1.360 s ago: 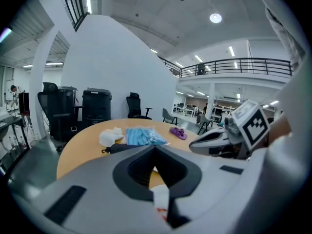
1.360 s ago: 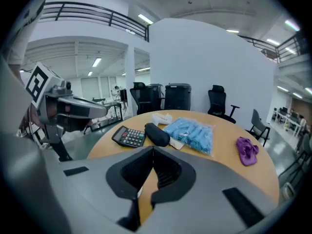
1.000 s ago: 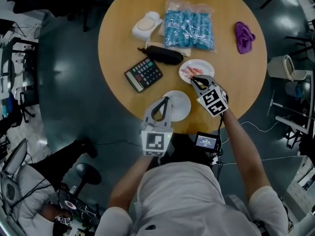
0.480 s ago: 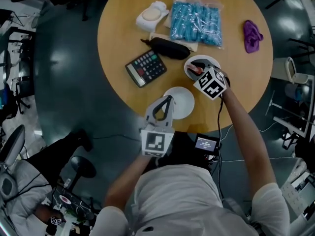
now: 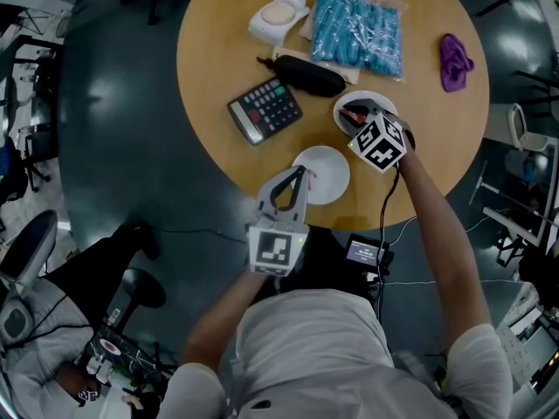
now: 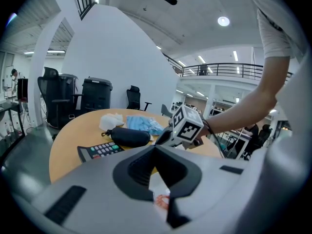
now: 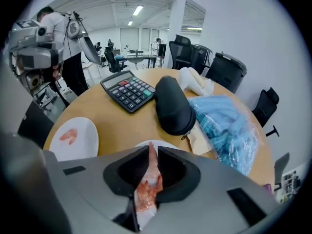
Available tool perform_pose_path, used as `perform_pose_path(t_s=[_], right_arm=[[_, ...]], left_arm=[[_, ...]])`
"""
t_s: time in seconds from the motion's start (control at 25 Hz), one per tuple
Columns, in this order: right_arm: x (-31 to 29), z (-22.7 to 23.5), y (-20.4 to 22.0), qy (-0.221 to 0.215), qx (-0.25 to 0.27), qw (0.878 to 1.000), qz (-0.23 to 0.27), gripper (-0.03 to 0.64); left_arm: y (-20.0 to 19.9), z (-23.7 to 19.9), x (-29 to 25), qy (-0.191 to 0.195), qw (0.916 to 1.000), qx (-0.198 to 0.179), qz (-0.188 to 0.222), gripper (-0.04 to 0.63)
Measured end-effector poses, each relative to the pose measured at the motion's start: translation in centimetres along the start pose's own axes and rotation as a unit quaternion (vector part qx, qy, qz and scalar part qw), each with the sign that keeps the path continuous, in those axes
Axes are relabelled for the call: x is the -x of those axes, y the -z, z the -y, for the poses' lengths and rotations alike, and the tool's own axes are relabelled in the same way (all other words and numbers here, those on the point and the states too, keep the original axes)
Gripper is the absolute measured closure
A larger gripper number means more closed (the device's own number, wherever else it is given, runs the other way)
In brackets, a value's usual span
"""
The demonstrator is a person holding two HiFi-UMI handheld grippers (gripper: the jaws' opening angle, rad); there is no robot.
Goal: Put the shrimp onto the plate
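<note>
Pushed right gripper [image 5: 355,118] forward since a second ago, from the near rim of the small white dish [image 5: 369,100] to over its middle. Kept left gripper [image 5: 299,173] at the near-left edge of the plate [image 5: 334,159], as before.

Right fingers: closed on a shrimp [image 7: 146,185], pinched lengthwise, thin end poking out past the tips [image 7: 151,149], pink body back in the gap. Held over the dish, not yet clear of it.

Left fingers: brought together at the tips [image 6: 155,146], nothing gripped. Through the gap behind the tips, only the white of the plate [image 6: 156,180] below and the other shrimp [image 6: 162,202] lying on it.

Other shrimp [image 5: 316,175] flat on the plate, near its middle; seen from the right gripper view as a pink curl [image 7: 68,135] on the plate [image 7: 84,147], off to the left. Plate near the front edge of the round wooden surface [image 5: 218,51], just beside the dish but apart from it.

Further back on the surface: calculator [image 5: 265,110], black case [image 5: 310,75] just behind the dish, blue packet [image 5: 358,26] beyond the case, white pouch [image 5: 278,16] to its left, purple cloth [image 5: 456,61] well off to the right.
</note>
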State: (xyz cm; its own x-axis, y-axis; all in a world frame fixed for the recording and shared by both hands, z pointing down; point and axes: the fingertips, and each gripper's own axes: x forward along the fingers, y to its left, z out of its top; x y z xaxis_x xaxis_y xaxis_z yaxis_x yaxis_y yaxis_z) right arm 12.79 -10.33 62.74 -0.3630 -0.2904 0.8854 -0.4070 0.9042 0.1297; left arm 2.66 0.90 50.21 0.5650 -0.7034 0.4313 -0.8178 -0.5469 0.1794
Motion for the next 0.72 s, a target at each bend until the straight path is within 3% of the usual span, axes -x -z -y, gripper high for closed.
perform_pose_path(t_s=[0.16, 0.36, 0.52, 0.72], right_arm=[[2.5, -1.2, -2.5, 0.009, 0.014, 0.999, 0.038, 0.554], [4.7, -7.9, -5.0, -0.014, -0.006, 0.995, 0.096, 0.555], [3.1, -13.1, -4.5, -0.037, 0.007, 0.996, 0.085, 0.554], [1.0, -14.8, -5.0, -0.042, 0.034, 0.996, 0.072, 0.554]], left_arm=[[-0.1, -0.2, 0.8, -0.003, 1.0, -0.003, 0.004, 0.588], [-0.4, -0.9, 2.4, -0.028, 0.9995, -0.003, 0.013, 0.588], [-0.2, -0.5, 3.9, -0.031, 0.9995, 0.002, 0.011, 0.588], [0.2, -0.2, 4.8, -0.024, 0.9997, 0.001, 0.009, 0.588]])
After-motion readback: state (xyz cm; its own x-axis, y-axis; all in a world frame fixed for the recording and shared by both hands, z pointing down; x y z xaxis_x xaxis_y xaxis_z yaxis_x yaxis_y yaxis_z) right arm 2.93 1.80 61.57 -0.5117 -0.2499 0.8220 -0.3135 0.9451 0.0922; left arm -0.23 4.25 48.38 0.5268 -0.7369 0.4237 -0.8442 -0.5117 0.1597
